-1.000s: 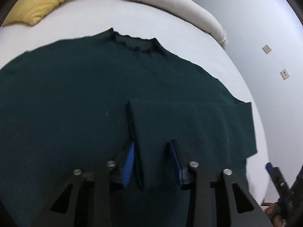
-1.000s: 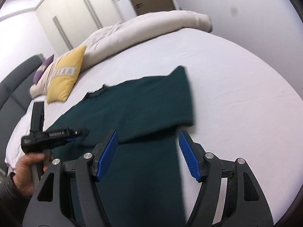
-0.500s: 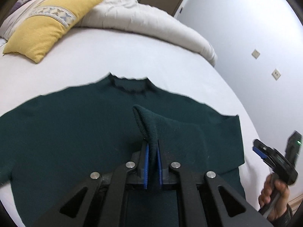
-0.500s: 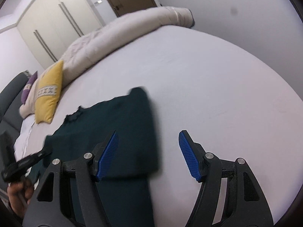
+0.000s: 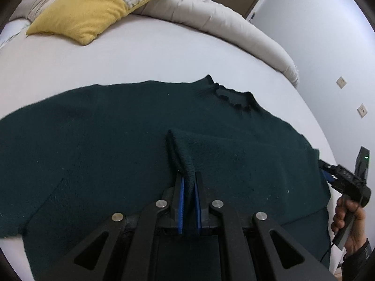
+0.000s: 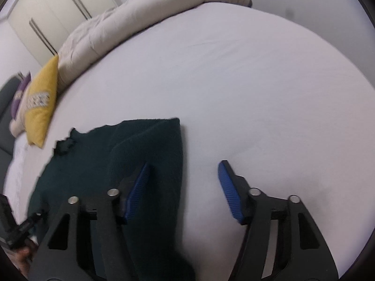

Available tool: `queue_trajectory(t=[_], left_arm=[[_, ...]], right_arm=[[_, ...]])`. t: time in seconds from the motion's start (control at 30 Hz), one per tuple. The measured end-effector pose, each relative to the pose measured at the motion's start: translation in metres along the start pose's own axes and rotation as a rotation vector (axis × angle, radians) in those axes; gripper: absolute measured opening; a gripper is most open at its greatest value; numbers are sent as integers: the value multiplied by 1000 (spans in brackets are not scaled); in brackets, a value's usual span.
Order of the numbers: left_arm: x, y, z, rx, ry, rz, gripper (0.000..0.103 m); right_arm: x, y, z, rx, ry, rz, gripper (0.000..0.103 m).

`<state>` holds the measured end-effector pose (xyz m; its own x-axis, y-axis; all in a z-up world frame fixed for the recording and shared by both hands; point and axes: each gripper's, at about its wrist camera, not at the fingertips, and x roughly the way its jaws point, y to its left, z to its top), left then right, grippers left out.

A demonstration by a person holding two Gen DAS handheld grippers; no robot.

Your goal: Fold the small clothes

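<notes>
A dark green sweater (image 5: pixel 98 131) lies flat on the white bed (image 5: pixel 145 53), collar (image 5: pixel 232 97) at the far side. Its right sleeve is folded across the body. My left gripper (image 5: pixel 188 182) is shut on the sleeve cuff (image 5: pixel 181 154) and lifts it a little off the body. My right gripper (image 6: pixel 184 175) is open and empty, low over the sweater's right edge (image 6: pixel 161 154) and the sheet (image 6: pixel 246 98). The right gripper also shows in the left wrist view (image 5: pixel 328 175), held in a hand at the sweater's right side.
A yellow pillow (image 5: pixel 93 11) and a rolled beige duvet (image 5: pixel 222 25) lie at the head of the bed. A white wall with sockets (image 5: pixel 341 82) is at the right. Wardrobe doors (image 6: pixel 46 14) stand beyond the bed.
My left gripper has shut on the sleeve cuff, lifted it and carried it left over the body. My right gripper stayed open and swung right, toward the sweater's edge.
</notes>
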<state>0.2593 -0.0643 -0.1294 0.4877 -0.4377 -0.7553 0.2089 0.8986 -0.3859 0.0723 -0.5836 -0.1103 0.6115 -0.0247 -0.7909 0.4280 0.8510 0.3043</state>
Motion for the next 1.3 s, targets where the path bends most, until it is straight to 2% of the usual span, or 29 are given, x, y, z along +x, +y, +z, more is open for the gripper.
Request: queue_trajectory(t=[0.07, 0.1, 0.17, 0.23, 0.3, 0.43, 0.6, 0.67, 0.73, 0.8, 0.87, 0.9, 0.93, 1.0, 1.03, 1.2, 1.3], left_arm=[[-1, 0, 3, -4, -10, -5, 9], [-2, -1, 5, 1, -15, -4, 8], [-7, -3, 9, 14, -37, -7, 8], [-14, -7, 9, 28, -70, -6, 8], [-16, -5, 9, 26, -90, -2, 8], [8, 10, 2, -4, -40, -1, 8], [2, 13, 3, 3, -35, -25, 8], [0, 15, 1, -4, -34, -33, 9], [1, 13, 1, -9, -34, -32, 9], [-2, 12, -1, -6, -35, -28, 9], [-2, 12, -2, -8, -32, -26, 9], [-1, 10, -1, -8, -31, -24, 9], [-2, 10, -1, -8, -30, -23, 8], [-5, 9, -3, -6, -31, -21, 8], [-7, 9, -3, -5, -34, -20, 7], [-23, 4, -7, -8, -65, -33, 7], [-5, 12, -7, -27, -27, -11, 8]], right_arm=[[6, 4, 4, -30, 10, -21, 32], [10, 6, 7, -48, 19, -22, 14], [12, 13, 12, -96, 28, -44, 6], [7, 20, 16, -120, 8, -56, 5], [-3, 21, 20, -93, -26, -34, 5], [22, 8, 12, -81, 13, -58, 4], [11, 1, 12, -50, -4, -16, 9], [-3, 2, 7, -43, 1, -3, 17], [-18, 6, -3, -45, 13, 25, 44], [-29, 12, -19, -66, 30, 29, 47], [-29, 18, -35, -97, 78, 18, 47], [-23, 24, -44, -142, 108, -5, 42], [-24, 27, -52, -181, 99, -25, 29], [-25, 32, -55, -207, 109, -18, 11], [-28, 33, -54, -197, 102, -22, 8], [-53, 35, -51, -189, 51, -10, 7], [-42, 25, -58, -152, 84, -4, 8]])
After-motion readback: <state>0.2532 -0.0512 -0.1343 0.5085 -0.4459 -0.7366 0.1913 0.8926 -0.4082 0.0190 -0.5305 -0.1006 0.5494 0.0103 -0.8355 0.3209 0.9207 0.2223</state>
